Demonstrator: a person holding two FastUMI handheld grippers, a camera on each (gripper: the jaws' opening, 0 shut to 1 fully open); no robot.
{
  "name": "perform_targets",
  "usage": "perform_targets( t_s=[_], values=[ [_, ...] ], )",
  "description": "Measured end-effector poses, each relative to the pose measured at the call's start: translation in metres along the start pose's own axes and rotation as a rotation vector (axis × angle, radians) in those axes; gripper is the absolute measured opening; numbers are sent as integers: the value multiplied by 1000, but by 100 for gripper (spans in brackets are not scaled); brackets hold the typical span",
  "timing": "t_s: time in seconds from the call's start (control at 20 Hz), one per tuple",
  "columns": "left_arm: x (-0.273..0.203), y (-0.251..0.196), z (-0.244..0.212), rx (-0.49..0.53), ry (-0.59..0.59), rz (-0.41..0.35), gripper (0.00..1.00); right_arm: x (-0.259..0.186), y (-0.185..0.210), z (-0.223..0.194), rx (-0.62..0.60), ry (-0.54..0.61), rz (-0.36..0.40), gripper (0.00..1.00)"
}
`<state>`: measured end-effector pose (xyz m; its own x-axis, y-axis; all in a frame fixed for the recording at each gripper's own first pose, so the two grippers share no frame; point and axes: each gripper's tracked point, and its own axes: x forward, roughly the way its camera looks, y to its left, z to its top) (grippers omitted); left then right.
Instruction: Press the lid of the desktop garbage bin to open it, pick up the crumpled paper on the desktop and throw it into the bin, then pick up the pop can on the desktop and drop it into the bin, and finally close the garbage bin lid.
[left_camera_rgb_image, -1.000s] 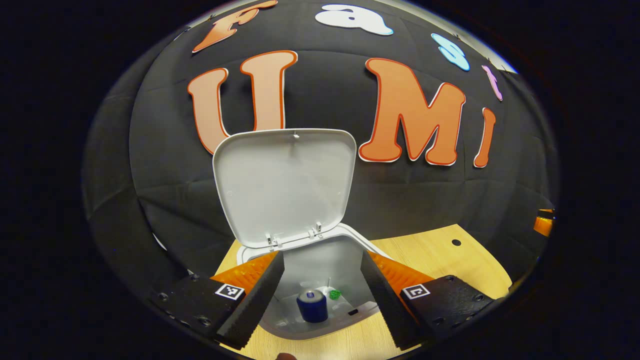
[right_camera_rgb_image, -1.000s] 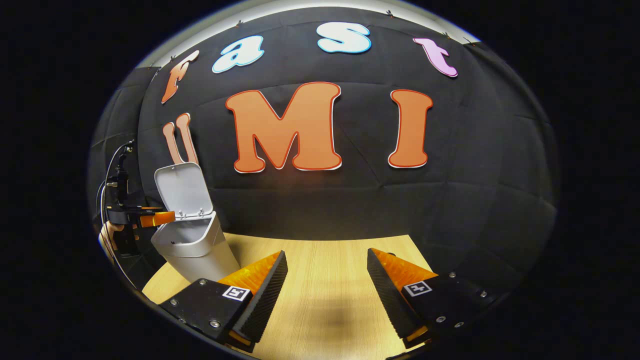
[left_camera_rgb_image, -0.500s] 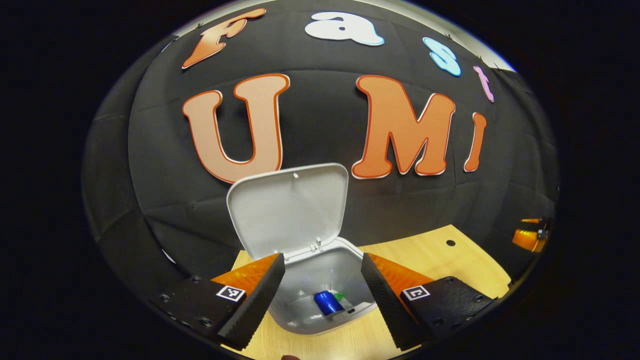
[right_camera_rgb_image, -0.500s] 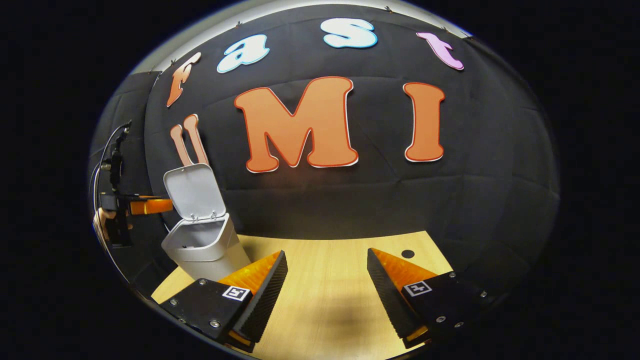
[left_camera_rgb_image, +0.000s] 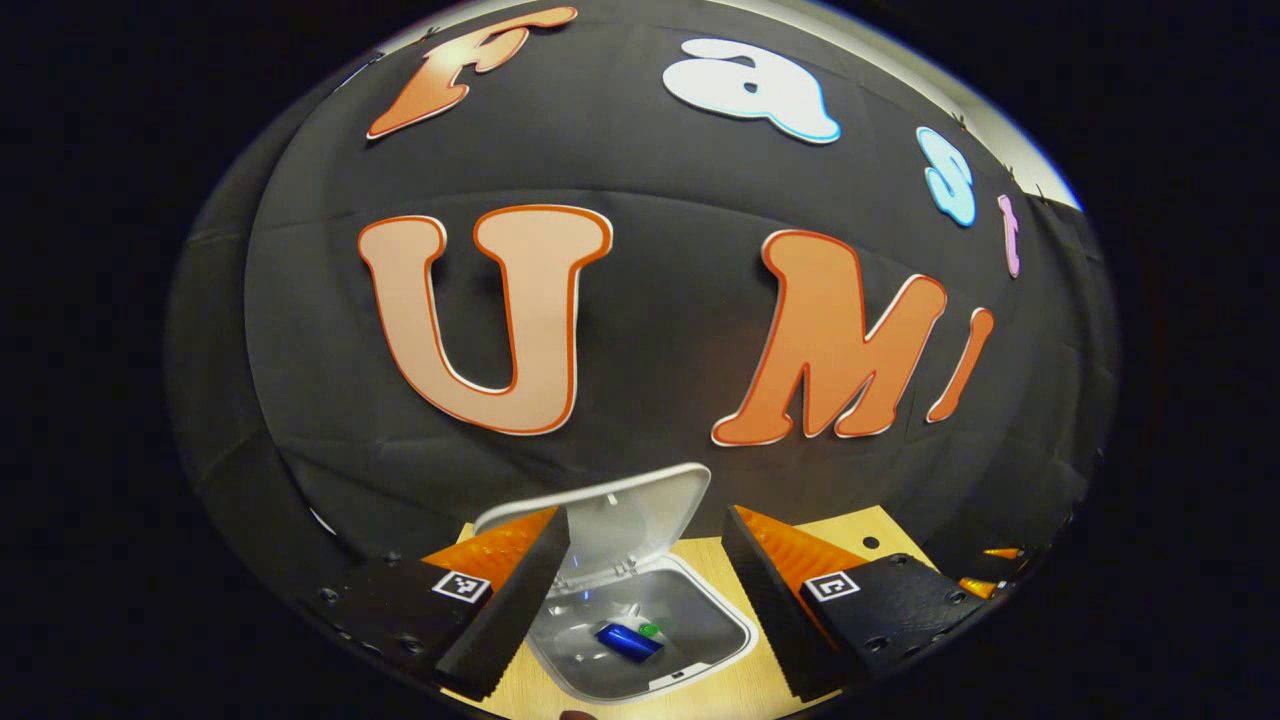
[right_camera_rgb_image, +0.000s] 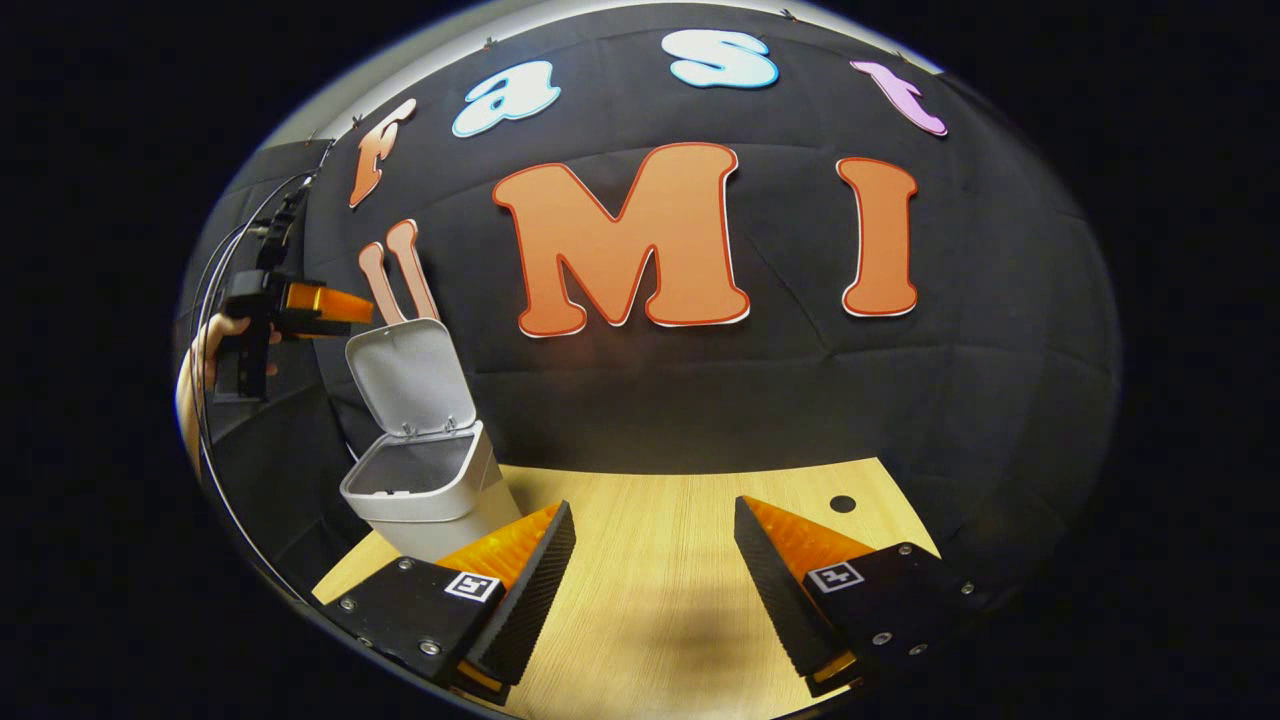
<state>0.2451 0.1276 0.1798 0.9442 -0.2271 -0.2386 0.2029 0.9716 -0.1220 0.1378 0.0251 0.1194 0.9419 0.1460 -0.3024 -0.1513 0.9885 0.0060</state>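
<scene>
Looking down from the left gripper (left_camera_rgb_image: 645, 600), wide and holding nothing, the pop can (left_camera_rgb_image: 628, 641) lies inside the bin (left_camera_rgb_image: 720, 622), while from the right gripper (right_camera_rgb_image: 650, 580), also wide, the lid (right_camera_rgb_image: 410, 375) stands up at the table's (right_camera_rgb_image: 660, 520) left edge, so I think pushing it shut comes next.

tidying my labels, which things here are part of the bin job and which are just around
Part of the job:
- garbage bin, on the desktop
- its lid, standing open
- blue pop can, lying inside the bin
- left gripper, jaws open, above the bin
- right gripper, jaws open

Just around:
- wooden desktop
- small green thing in the bin
</scene>
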Motion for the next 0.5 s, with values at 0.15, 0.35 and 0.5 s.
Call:
perform_targets(
  t_s=[0.15, 0.35, 0.5],
  values=[
    [16, 15, 24, 44, 16, 30, 96, 1, -6, 1, 5, 6, -12, 95],
    [46, 28, 19, 39, 93, 28, 97, 1, -11, -3, -1, 15, -25, 96],
    [66, 47, 11, 86, 148, 84, 97, 0, -13, -5, -9, 29, -28, 96]
  ],
)
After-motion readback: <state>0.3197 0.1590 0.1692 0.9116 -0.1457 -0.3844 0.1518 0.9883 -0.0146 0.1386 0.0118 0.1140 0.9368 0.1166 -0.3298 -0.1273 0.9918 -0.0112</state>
